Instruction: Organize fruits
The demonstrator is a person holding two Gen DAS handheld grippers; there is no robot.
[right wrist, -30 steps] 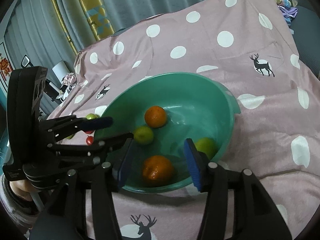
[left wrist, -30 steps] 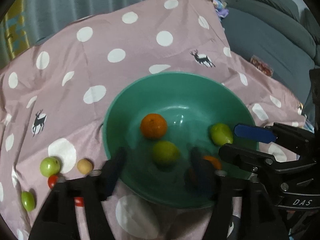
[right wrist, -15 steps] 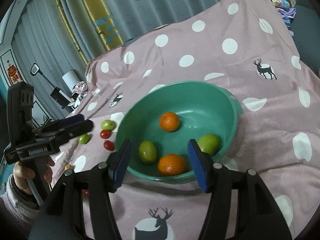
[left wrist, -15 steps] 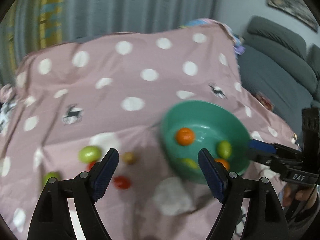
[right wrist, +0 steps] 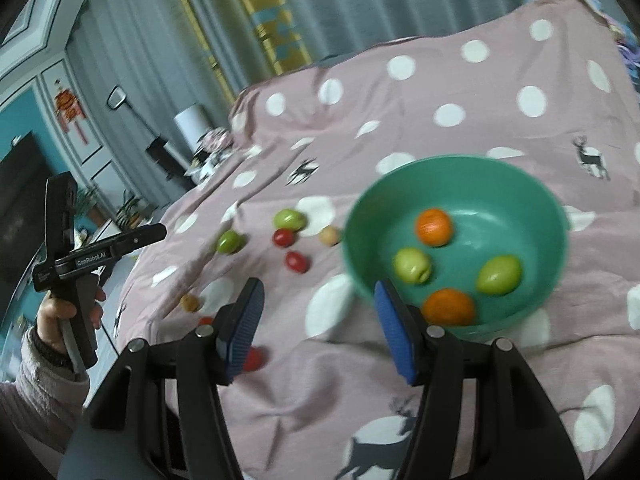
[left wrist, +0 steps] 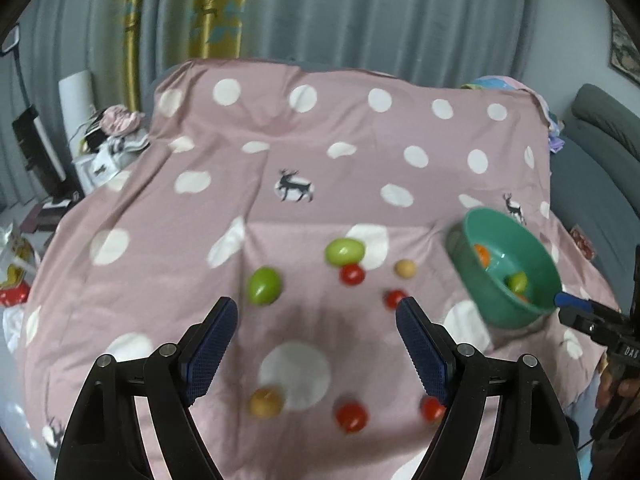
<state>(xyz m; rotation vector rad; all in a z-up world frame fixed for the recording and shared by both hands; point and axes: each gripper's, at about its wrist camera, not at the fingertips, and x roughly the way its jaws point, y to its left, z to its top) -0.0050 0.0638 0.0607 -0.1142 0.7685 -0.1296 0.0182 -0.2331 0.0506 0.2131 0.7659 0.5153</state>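
A green bowl (right wrist: 556, 216) sits on the pink dotted cloth and holds two oranges (right wrist: 434, 226) and two green fruits (right wrist: 499, 274); it also shows at the right of the left wrist view (left wrist: 476, 244). Loose on the cloth lie two green fruits (left wrist: 264, 285), several red cherry tomatoes (left wrist: 352, 274) and two tan fruits (left wrist: 405, 268). My left gripper (left wrist: 316, 344) is open and empty above the loose fruit. My right gripper (right wrist: 316, 328) is open and empty, just in front of the bowl's left side.
The pink cloth (left wrist: 320, 184) drapes over a raised surface and falls away at the edges. A grey sofa (left wrist: 600, 168) stands to the right. Clutter and a white roll (left wrist: 76, 96) lie at the far left. Curtains hang behind.
My left gripper has swung left from over the bowl to above the loose fruit. My right gripper has pulled back and left from the bowl. Both stay open.
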